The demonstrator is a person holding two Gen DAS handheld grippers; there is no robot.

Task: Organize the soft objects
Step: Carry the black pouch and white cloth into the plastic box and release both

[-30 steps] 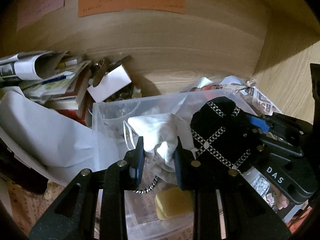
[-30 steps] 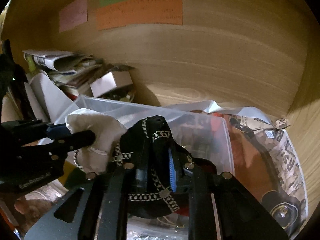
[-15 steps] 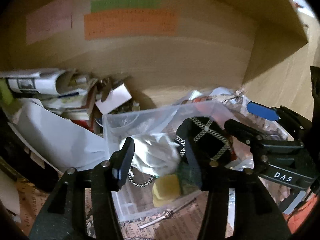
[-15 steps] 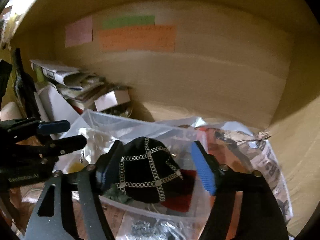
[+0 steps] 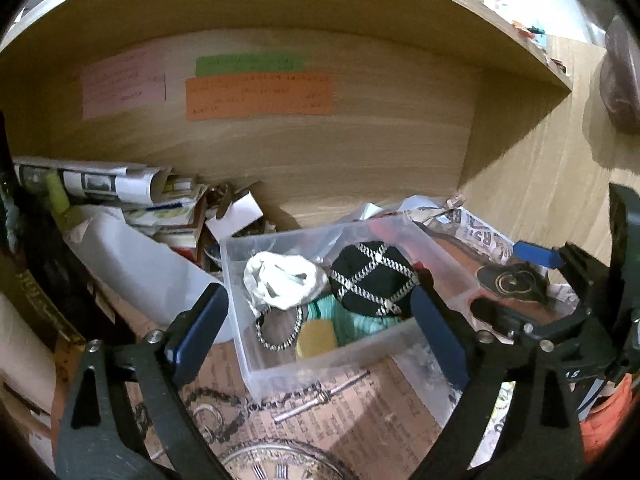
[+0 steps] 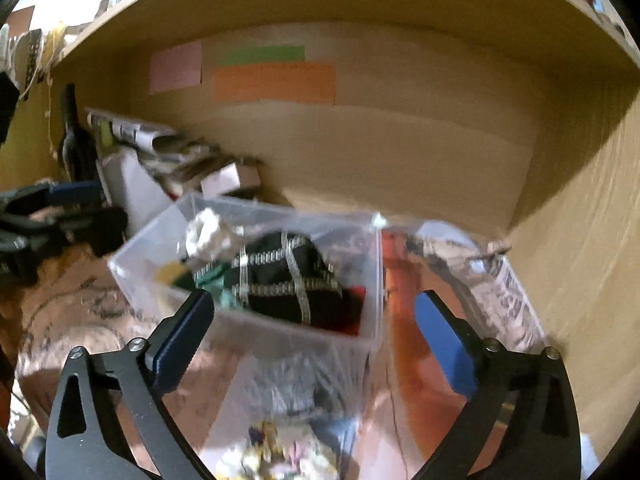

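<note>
Hovering both grippers, left gripper [image 5: 316, 324] and right gripper [image 6: 316, 326], jaws released and empty, before the clear plastic bin [image 5: 280, 364], I judge the white crumpled cloth [image 5: 284, 280] and black chain-crossed pouch [image 5: 370, 280] inside deposited; next, fetching another soft item.

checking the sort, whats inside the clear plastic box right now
In the clear box: a white cloth, a black pouch with silver chain trim, a yellow sponge and green fabric. Anything beneath the cloth and pouch is covered.
</note>
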